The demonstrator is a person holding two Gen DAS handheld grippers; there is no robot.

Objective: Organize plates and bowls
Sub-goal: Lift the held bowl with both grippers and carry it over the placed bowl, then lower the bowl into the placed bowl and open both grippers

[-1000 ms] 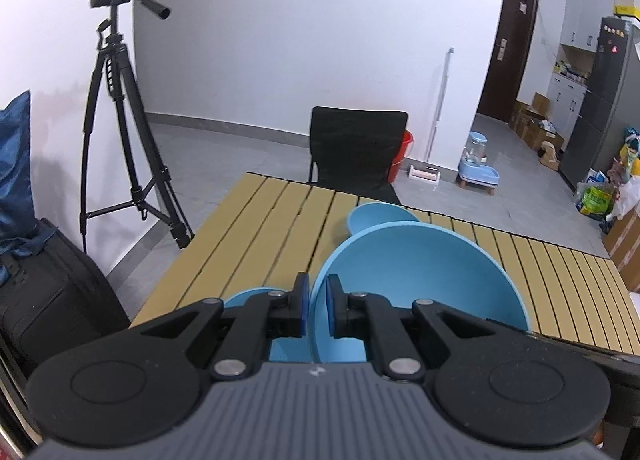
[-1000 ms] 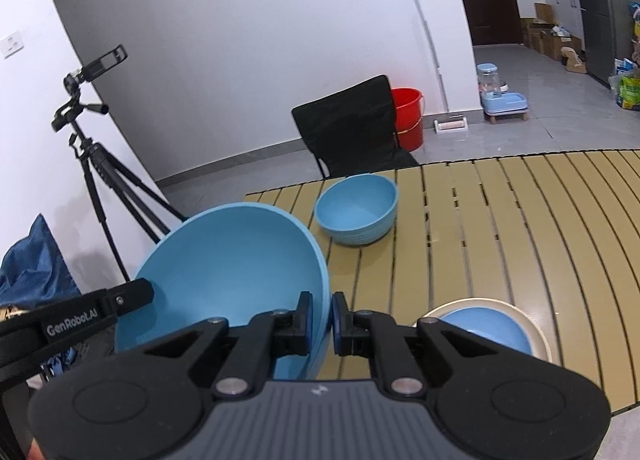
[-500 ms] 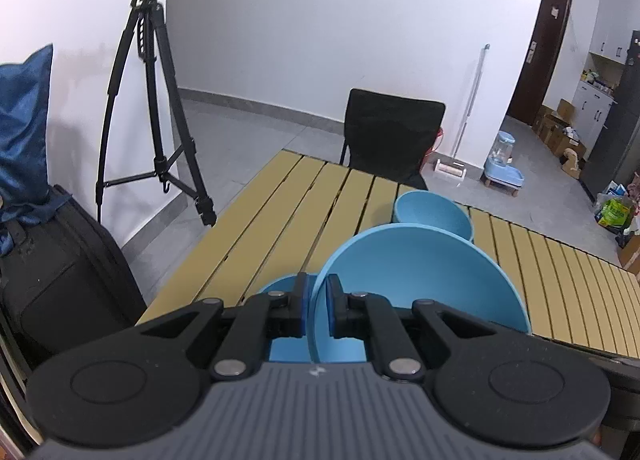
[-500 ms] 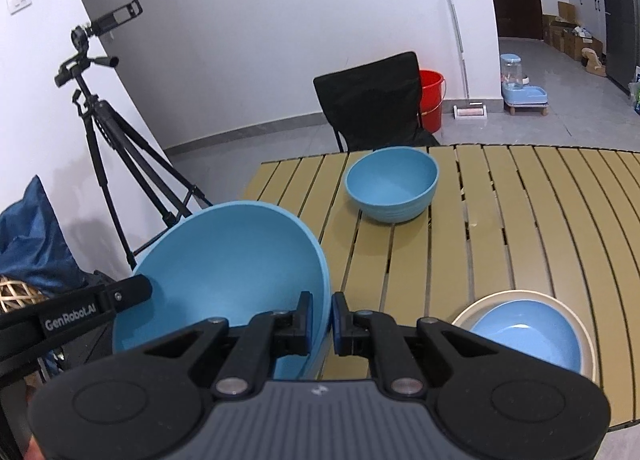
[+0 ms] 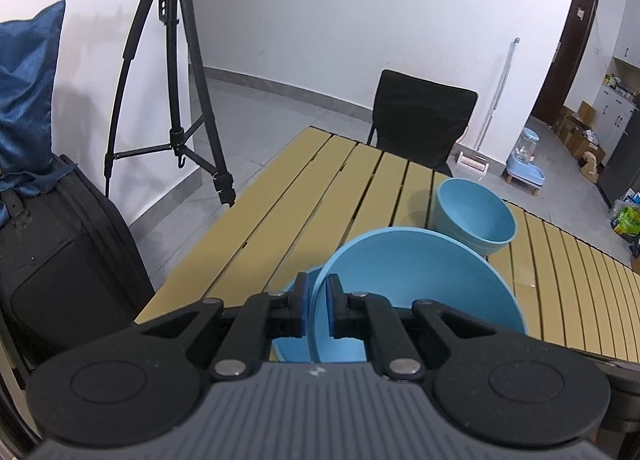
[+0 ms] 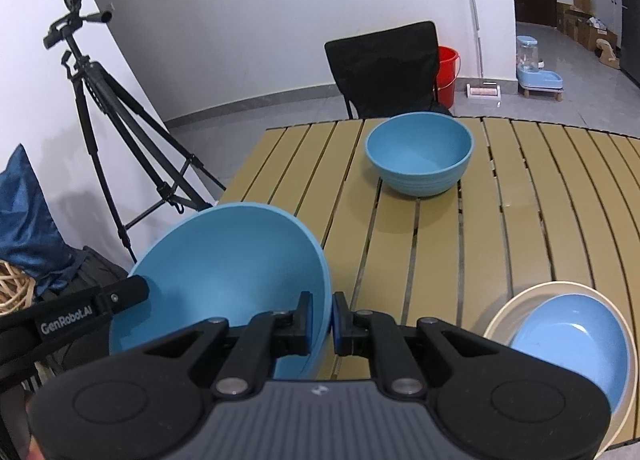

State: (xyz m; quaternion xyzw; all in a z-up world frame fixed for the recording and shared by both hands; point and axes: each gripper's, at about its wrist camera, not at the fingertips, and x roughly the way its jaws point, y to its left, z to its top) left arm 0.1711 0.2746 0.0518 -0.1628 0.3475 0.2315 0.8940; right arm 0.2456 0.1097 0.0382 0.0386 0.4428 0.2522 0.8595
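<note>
Both tongs nearer the small bowl (image 6: 419,158) than before, left (image 5: 317,306) and right (image 6: 321,318) clamped on the big blue bowl (image 6: 224,276) rim.

Matt blue bowl (image 6: 224,272), slatted wood-look table (image 6: 520,196), matt black plastic tool (image 6: 320,318)
</note>
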